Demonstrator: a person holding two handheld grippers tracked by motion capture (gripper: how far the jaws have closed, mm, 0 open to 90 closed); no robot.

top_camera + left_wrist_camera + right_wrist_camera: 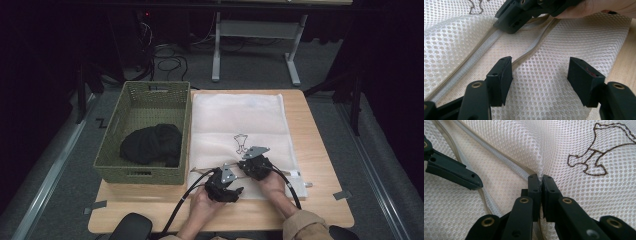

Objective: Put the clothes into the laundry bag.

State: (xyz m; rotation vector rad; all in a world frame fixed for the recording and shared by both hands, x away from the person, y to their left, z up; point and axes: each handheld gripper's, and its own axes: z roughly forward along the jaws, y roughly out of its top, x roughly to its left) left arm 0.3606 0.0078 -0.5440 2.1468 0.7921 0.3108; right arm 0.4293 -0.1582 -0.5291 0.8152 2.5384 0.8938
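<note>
High view: the mesh bag (240, 125) lies long axis twelve-to-six, zipper end at six. Right gripper (540, 182) pinches its upper zipper edge; left gripper (540, 72) stands half-open over the mesh. Basket (112, 125) at nine holds dark cloth (150, 144).

Count, high view: one wooden tabletop (320, 150); one white mesh bag (240, 120) with one dark outline print (241, 142); one green woven basket (131, 175); one black garment (152, 144) inside it; two claws, left claw (232, 192) and right claw (245, 167).

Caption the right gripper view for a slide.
Right gripper pinches the white mesh laundry bag beside its open zipper.
</note>
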